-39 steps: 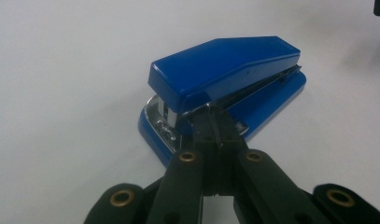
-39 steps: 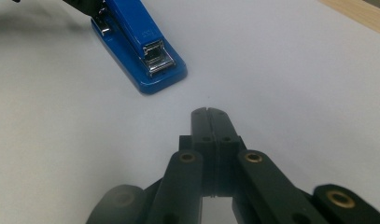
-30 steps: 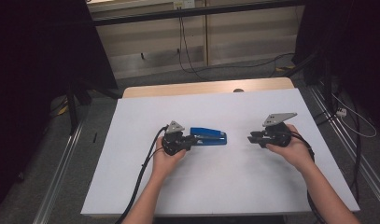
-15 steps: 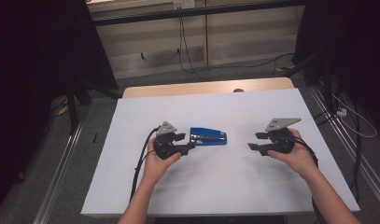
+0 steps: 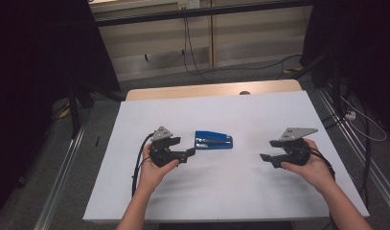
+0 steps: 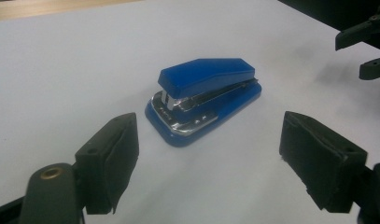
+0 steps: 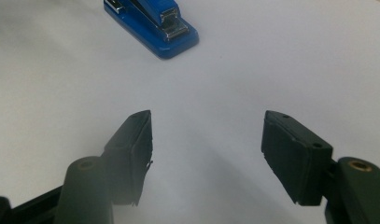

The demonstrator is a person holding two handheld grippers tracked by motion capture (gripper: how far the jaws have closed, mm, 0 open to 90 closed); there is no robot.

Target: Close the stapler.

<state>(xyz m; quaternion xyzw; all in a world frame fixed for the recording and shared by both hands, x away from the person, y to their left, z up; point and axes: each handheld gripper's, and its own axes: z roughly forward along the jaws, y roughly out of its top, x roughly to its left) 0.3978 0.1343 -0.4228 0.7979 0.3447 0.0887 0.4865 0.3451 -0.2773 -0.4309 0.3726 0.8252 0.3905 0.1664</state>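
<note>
A blue stapler [image 5: 213, 141] with a chrome head lies flat on the white table top [image 5: 221, 191], near the middle. My left gripper [image 5: 184, 146] sits just left of it and points at it. Its jaws have just been opening and nothing is between them. In the left gripper view the stapler [image 6: 206, 95] lies a little beyond the spread pads [image 6: 113, 158]. My right gripper [image 5: 268, 150] is farther right, well apart from the stapler. Its jaws have just been opening too, on bare table. The stapler [image 7: 152, 23] lies far ahead in the right gripper view.
A wooden strip [image 5: 212, 90] runs along the table's back edge. Metal rails [image 5: 63, 182] flank both sides, and cables [image 5: 365, 129] lie on the floor at the right. The right gripper's black jaws [image 6: 365, 51] show at the top right of the left gripper view.
The left gripper has backed away leftwards from the stapler and its jaws have spread. The right gripper has drifted right and nearer the person, its jaws wider too. The stapler stays put.
</note>
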